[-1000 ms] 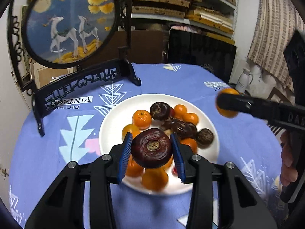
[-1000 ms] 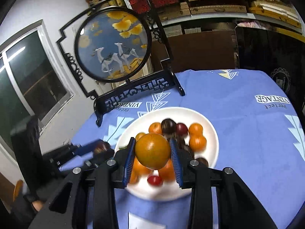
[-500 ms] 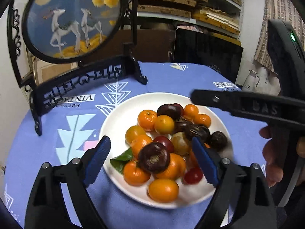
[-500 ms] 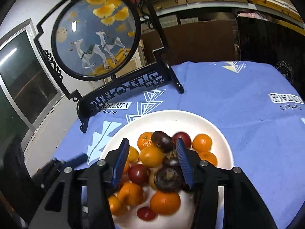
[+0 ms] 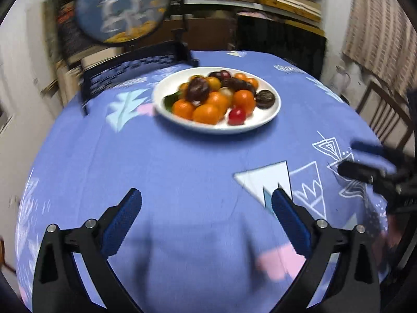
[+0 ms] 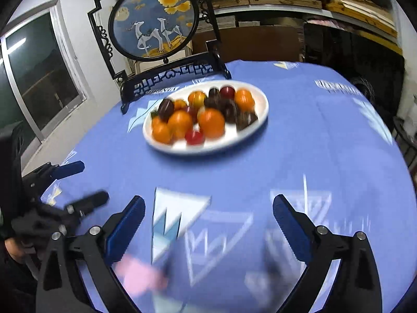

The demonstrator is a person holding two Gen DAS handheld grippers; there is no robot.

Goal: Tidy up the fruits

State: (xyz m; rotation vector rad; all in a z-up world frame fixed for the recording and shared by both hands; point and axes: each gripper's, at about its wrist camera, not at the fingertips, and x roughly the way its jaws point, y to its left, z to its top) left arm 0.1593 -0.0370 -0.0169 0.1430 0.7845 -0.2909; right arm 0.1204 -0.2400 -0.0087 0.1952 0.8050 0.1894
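Ahead of both tools, well apart across the worktop [image 5: 182,172], fruit [image 5: 216,99] sits piled on the plate [image 5: 271,112]. Left tool [image 5: 207,217] and right tool [image 6: 208,217] both wide, empty. Neither clearly nearer.

Motion blur smears both views, so much stays uncertain. In the left wrist view the round blue painted screen in its black frame [image 5: 122,7] is streaked, its white animal figures unreadable, and its top is cut by the picture's edge. The heap of orange, dark purple and red fruits [image 5: 221,97] on the white oval plate [image 5: 271,114] hides its lower members, so no count is possible. The green leaf [image 5: 170,100] shows only partly. At the right edge the black right gripper [image 5: 365,161] is blurred and cropped. In the right wrist view, the printed lettering on the blue patterned tablecloth [image 6: 336,87] is illegible.
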